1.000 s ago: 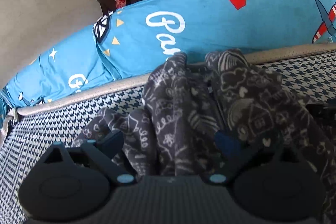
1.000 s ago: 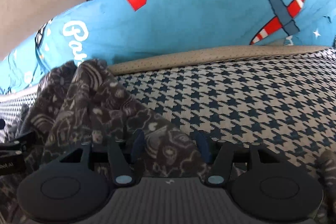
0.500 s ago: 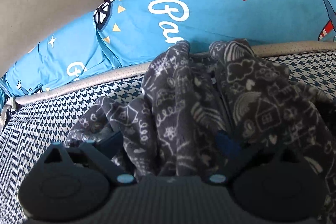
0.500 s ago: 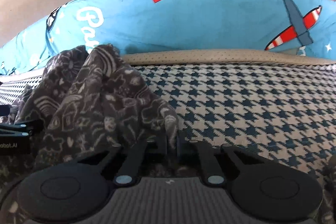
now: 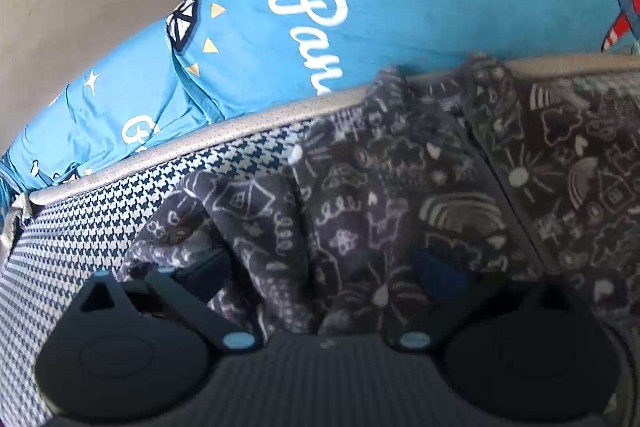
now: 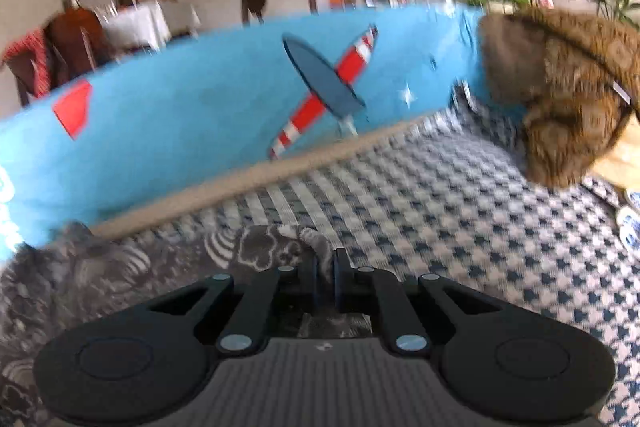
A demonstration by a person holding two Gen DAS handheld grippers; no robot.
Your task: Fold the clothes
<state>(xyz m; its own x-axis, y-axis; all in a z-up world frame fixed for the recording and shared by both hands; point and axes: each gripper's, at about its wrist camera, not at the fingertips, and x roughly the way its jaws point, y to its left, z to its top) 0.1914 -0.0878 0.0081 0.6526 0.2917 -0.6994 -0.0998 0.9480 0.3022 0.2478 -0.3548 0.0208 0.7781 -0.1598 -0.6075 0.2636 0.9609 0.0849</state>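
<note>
The dark grey garment (image 5: 420, 187), printed with white doodles of clouds, houses and rainbows, lies heaped on the houndstooth-covered sofa seat (image 5: 100, 227). In the left wrist view it fills everything from 12 to 4 o'clock and runs off the right edge, so its full shape cannot be made out.

The left tool (image 5: 320, 275) has its fingers spread wide, with bunched cloth between them. The finger (image 5: 204, 277) at 8 o'clock is half buried under a fold, and the one at 4 o'clock shows only as a blue patch through the fabric. I cannot tell whether either pad actually presses the cloth.

The right tool (image 6: 326, 277) has its fingers drawn together on a thin edge of the garment (image 6: 280, 247), a small tuft sticking up just past the tips. This view is blurred.

Behind the seat runs a blue cushion (image 6: 200, 115) with an aeroplane print. At 2 o'clock in the right wrist view a brown furry item (image 6: 560, 87) is cut off by the frame.
</note>
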